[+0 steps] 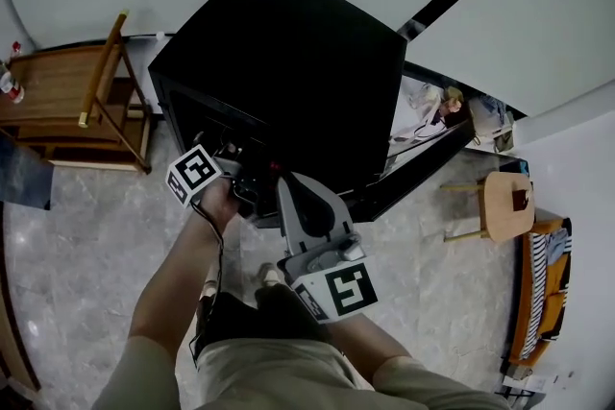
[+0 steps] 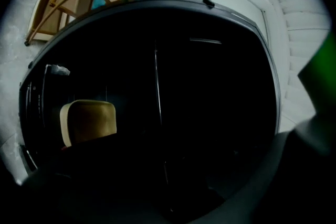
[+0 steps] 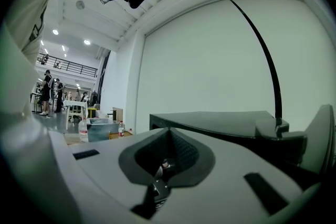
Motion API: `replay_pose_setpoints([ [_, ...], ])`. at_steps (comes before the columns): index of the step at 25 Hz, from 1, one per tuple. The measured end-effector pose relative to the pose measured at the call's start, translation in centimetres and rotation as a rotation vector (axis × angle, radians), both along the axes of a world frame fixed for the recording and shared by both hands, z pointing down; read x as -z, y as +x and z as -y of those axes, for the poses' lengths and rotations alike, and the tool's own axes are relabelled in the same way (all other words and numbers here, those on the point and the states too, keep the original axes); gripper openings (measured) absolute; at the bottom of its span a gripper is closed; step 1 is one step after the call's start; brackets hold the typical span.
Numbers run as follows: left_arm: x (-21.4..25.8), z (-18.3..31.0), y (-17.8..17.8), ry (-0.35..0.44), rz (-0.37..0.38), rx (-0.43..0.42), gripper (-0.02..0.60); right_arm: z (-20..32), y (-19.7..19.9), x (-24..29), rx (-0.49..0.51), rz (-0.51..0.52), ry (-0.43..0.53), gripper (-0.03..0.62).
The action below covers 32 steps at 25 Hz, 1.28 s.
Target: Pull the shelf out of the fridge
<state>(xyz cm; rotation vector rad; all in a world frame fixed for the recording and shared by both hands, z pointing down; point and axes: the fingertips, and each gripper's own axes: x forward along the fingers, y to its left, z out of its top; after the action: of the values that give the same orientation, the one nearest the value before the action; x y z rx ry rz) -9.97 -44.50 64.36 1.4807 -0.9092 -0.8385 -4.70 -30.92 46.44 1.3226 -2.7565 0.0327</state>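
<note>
Glossy black boxy fridge (image 1: 288,72), door (image 1: 423,149) open toward 3 o'clock. Left tongs (image 1: 231,178) are inside it. Only the left gripper view shows the cavity: dark, rounded yellow block (image 2: 88,120), shelf indiscernible. Right tongs (image 1: 285,183) at fridge front. Can't tell either tongs' opening.

Black fridge (image 1: 288,62) stands on the floor against the white wall, door (image 1: 415,170) swung open. Interior (image 2: 210,113) reads almost pitch dark; I can't make out the shelf.

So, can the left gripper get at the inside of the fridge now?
Probably yes: the door is swung open and the left gripper is at the fridge opening, nothing visibly blocking.
</note>
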Motion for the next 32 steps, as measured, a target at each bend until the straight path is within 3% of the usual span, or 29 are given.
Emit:
replay_pose_setpoints([
  [10,-0.1,3.0,3.2,0.07,-0.106,-0.071,0.211,1.0,1.4,-0.7,-0.045,-0.034,0.049,-0.005],
  [13,0.1,3.4,3.5,0.068,-0.123,-0.066,0.125,1.1,1.7,-1.2,-0.058,-0.034,0.042,-0.005],
  [16,-0.4,3.5,3.4,0.051,-0.091,-0.074,0.047,1.1,1.8,-1.4,-0.067,-0.032,0.034,-0.005],
  [18,-0.7,3.4,3.4,0.045,-0.096,-0.081,0.021,1.1,1.9,-1.5,-0.077,-0.035,0.03,-0.005],
  [25,-0.8,2.0,3.0,0.011,-0.07,-0.101,0.015,0.4,1.9,-2.1,-0.074,-0.023,0.003,-0.005],
  [32,-0.6,-1.0,2.2,-0.002,-0.09,-0.098,0.014,-0.5,1.3,-1.8,-0.035,-0.01,-0.036,-0.005],
])
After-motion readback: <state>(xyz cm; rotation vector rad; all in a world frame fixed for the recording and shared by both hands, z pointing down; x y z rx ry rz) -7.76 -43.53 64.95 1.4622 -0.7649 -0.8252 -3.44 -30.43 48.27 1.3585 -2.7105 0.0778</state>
